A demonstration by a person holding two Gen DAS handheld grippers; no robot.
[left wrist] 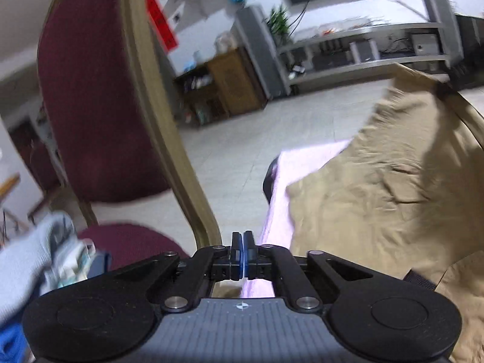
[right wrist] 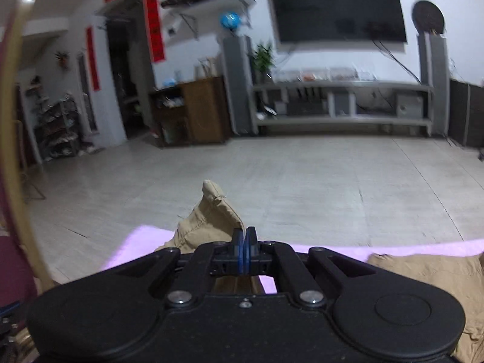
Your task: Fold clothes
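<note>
Where the two fisheye views blur most, at their edges, little can be told for sure. Left gripper (left wrist: 242, 240): jaws drawn nearly together, blue pads almost meeting, and no cloth shows between the tips; whatever lies beneath them is hidden by the black body. Just to its right runs the pink surface (left wrist: 279, 193), and on that lies the tan garment (left wrist: 378, 187), spread and creased, its far edge lifted and running out of view at the right. What kind of garment it is cannot be made out. Maroon chair with a wooden frame (left wrist: 90, 99) stands at the left; a smeared pale cloth pile (left wrist: 36, 257) lies on its seat.

Right gripper (right wrist: 245, 239): pads pressed together, a raised corner of the tan garment (right wrist: 211, 211) standing just beyond and left of the tips; whether fabric is pinched I cannot tell. More tan cloth lies at the right, cut off by the frame.
</note>
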